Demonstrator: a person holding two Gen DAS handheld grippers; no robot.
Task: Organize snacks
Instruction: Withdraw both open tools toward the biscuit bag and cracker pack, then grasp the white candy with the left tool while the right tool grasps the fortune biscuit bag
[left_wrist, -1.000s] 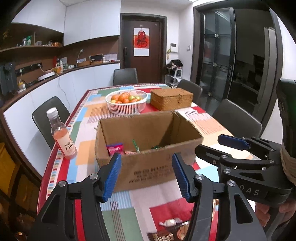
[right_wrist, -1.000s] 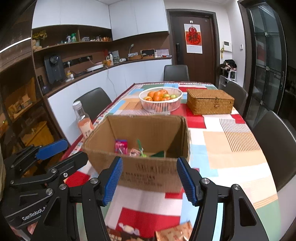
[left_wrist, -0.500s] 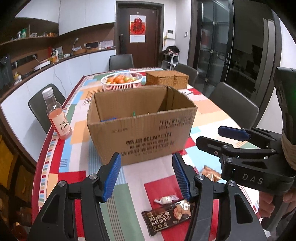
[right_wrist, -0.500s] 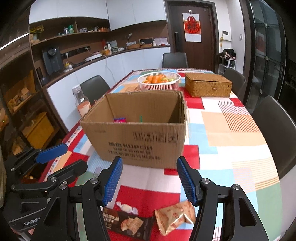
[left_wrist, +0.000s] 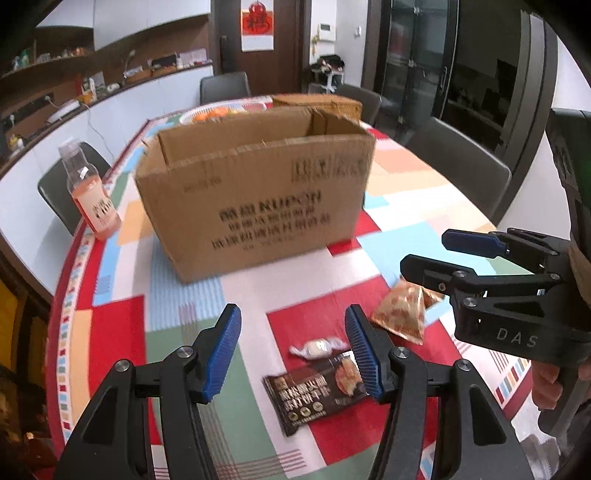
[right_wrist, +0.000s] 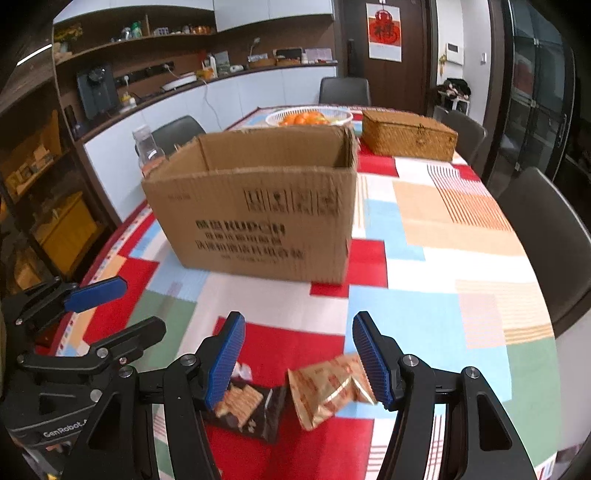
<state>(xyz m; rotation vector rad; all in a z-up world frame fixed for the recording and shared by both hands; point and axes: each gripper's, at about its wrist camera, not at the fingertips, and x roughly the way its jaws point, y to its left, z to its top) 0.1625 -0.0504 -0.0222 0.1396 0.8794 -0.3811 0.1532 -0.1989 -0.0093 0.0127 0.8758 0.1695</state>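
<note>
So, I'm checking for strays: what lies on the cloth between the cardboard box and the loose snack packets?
Nothing: in both wrist views only bare patchwork tablecloth separates the cardboard box from the snack packets.

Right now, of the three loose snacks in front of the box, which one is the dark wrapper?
The dark brown biscuit packet, nearest the camera. The white wrapped candy beside it is tiny, and the orange-gold pouch is puffy and pale.

Left black plastic two-finger gripper (left_wrist: 291, 350): ribbed blue pads, silver pivot screws, "GenRobot" lettering on its side. Right black plastic two-finger gripper (right_wrist: 299, 360): same ribbed blue pads and silver screws, white "DAS" marking on its body, tan wrap around the handle. Person's hand (left_wrist: 550, 384) partly visible at handle.
</note>
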